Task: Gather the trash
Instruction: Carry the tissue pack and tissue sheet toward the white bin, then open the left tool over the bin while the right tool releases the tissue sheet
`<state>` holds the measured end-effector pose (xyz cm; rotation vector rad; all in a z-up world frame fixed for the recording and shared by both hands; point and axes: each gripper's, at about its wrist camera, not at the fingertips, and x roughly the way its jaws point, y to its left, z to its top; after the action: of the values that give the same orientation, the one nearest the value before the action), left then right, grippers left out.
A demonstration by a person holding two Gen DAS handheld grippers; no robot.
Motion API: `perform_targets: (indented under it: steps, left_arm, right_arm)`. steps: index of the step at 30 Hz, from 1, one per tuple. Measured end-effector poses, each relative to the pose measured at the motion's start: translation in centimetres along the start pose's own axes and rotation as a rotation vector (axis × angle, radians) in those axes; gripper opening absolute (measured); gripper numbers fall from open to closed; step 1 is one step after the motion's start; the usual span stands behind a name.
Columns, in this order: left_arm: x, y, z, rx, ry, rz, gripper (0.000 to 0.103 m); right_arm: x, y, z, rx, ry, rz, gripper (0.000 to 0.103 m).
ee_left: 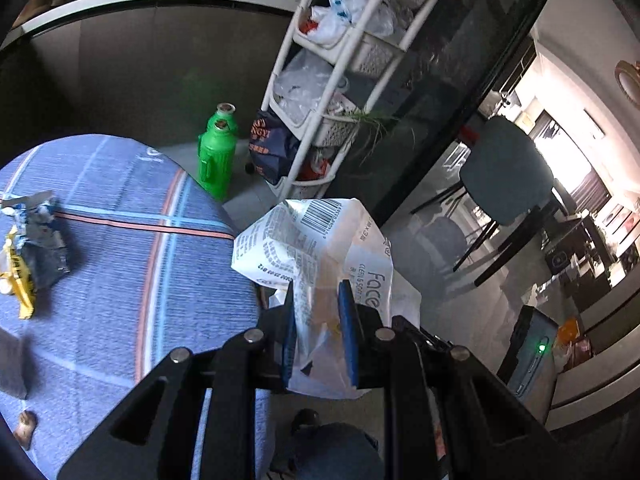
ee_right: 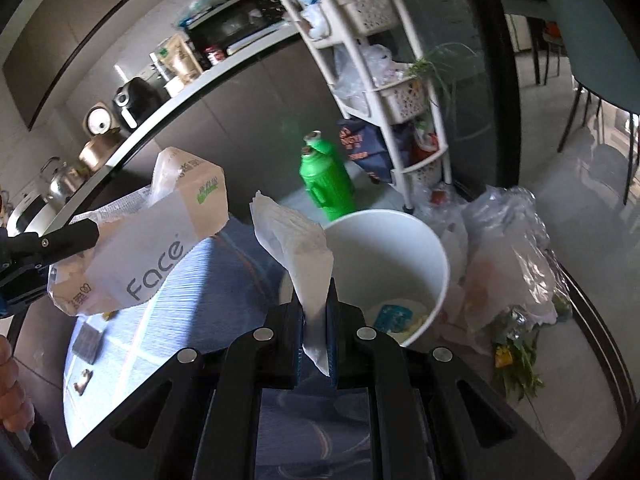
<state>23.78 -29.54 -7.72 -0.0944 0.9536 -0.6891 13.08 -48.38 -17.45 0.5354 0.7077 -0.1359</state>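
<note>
The left gripper (ee_left: 318,300) is pinching a crumpled tissue pack (ee_left: 320,240), its blue pads pressed into the soft plastic with most of the pack sticking out ahead of the fingertips. The right gripper (ee_right: 316,308) is closed tight on a folded white tissue (ee_right: 294,248) that stands up out of the jaws. Just ahead of the right gripper and a little to its right sits the white bin (ee_right: 436,264), mouth open, with some scraps already at the bottom. In the right wrist view the tissue pack (ee_right: 160,240) hangs well to the left of that gripper, above the blue tablecloth (ee_right: 224,280) and not over the bin. To do this well, I would bring each load fully over the bin's mouth before letting go, since both are light and could catch the rim. More wrappers (ee_left: 32,248) lie on the cloth, off to the left of the left gripper, waiting to be collected.
</note>
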Motion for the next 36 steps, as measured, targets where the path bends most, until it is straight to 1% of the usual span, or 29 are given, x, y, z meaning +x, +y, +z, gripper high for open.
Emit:
perform_targets:
  steps: [7, 11, 18, 22, 24, 25, 26, 27, 28, 29, 30, 31, 32, 34, 35, 36]
  left_arm:
    - [4.1, -0.9, 0.1, 0.014, 0.04, 0.005, 0.02]
    - [6.6, -1.2, 0.0, 0.023, 0.059, 0.021, 0.021]
    - [10.1, -1.3, 0.1, 0.029, 0.096, 0.026, 0.022]
    - [10.9, -1.7, -0.1, 0.049, 0.103, 0.045, 0.024]
    - [11.4, -1.8, -0.1, 0.061, 0.107, 0.054, 0.027]
    - [11.6, -1.9, -0.1, 0.066, 0.108, 0.06, 0.032]
    - [11.8, -1.9, -0.1, 0.066, 0.103, 0.068, 0.036]
    - [11.8, -1.9, -0.1, 0.066, 0.097, 0.069, 0.037]
    - [11.8, -1.9, 0.0, 0.067, 0.092, 0.07, 0.041]
    - [11.8, -1.9, 0.1, 0.066, 0.088, 0.074, 0.046]
    - [11.7, -1.9, 0.2, 0.066, 0.082, 0.078, 0.048]
    - [11.7, -1.8, 0.3, 0.066, 0.078, 0.082, 0.05]
    - [11.5, -1.8, 0.2, 0.065, 0.075, 0.086, 0.052]
    - [11.3, -1.5, 0.3, 0.058, 0.067, 0.093, 0.057]
    - [11.2, -1.4, 0.3, 0.053, 0.064, 0.093, 0.061]
    - [11.2, -1.3, 0.4, 0.05, 0.062, 0.092, 0.063]
  right_arm:
    - [1.5, -1.8, 0.1, 0.011, 0.015, -0.05, 0.009]
    - [2.3, -2.9, 0.1, 0.031, 0.025, -0.06, 0.009]
    - [4.2, -4.3, 0.5, 0.053, 0.042, -0.078, 0.011]
    - [5.4, -4.5, 0.7, 0.044, 0.053, -0.083, 0.011]
    - [5.9, -4.6, 0.7, 0.033, 0.058, -0.086, 0.012]
    - [6.1, -4.7, 0.7, 0.028, 0.06, -0.09, 0.013]
    - [6.3, -4.5, 0.6, 0.018, 0.062, -0.094, 0.015]
    - [6.5, -4.4, 0.7, 0.01, 0.065, -0.092, 0.023]
    - [6.6, -4.3, 0.7, 0.0, 0.066, -0.091, 0.03]
    - [6.6, -4.1, 0.6, -0.016, 0.063, -0.091, 0.033]
    - [6.6, -4.0, 0.5, -0.031, 0.058, -0.095, 0.043]
    - [6.6, -3.8, 0.4, -0.046, 0.053, -0.1, 0.049]
    - [6.5, -3.8, 0.3, -0.056, 0.05, -0.104, 0.051]
    - [6.4, -3.6, 0.1, -0.074, 0.045, -0.112, 0.06]
    - [6.4, -3.5, 0.1, -0.081, 0.042, -0.113, 0.061]
    - [6.3, -3.5, 0.0, -0.085, 0.04, -0.114, 0.064]
